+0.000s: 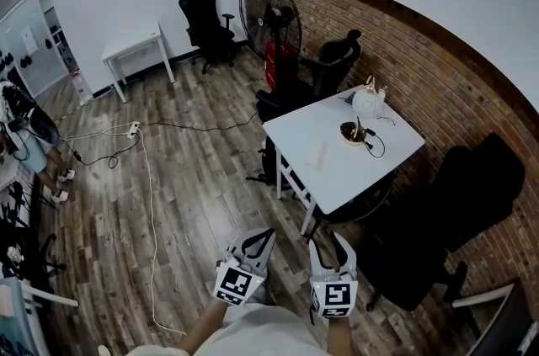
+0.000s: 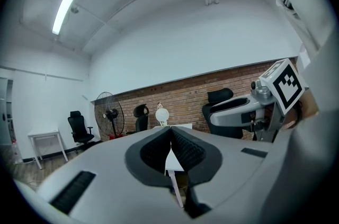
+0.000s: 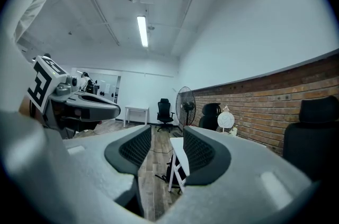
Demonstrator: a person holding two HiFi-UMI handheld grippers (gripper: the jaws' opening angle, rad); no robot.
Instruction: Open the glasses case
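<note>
Head view, looking steeply down on a wood floor (image 1: 194, 178): left tool (image 1: 258, 238) and right tool (image 1: 330, 245) side by side at the bottom edge, a gap between them, both aimed across the floor toward a white bench (image 1: 354, 171) set against a brick wall (image 1: 404, 68). Well short of that bench, touching nothing.

Glasses case (image 1: 317, 154) — a pale oblong — lying flat on the bench top near its left edge, well apart from both tools; too small here to tell open from closed. Farther along the bench, a dark round dish (image 1: 352, 132) with a thin black cord (image 1: 376, 146) trailing from it, and a round white object (image 1: 368, 102) by the far corner. Black chair (image 1: 472, 194) at the bench's right side, another (image 1: 333, 64) at its far side, a tall standing fan (image 1: 269, 16) beyond. White cable (image 1: 152, 220) snaking over the floor.

Left gripper view: pads (image 2: 185, 146) of the left tool meeting at their tips, nothing caught between, so closed and empty. Right tool off to the right, marker cube (image 2: 283, 84) on top.

Right gripper view: clear gap between the right tool's pads (image 3: 198, 151), floor and a bench leg seen through it, nothing held — open
</note>
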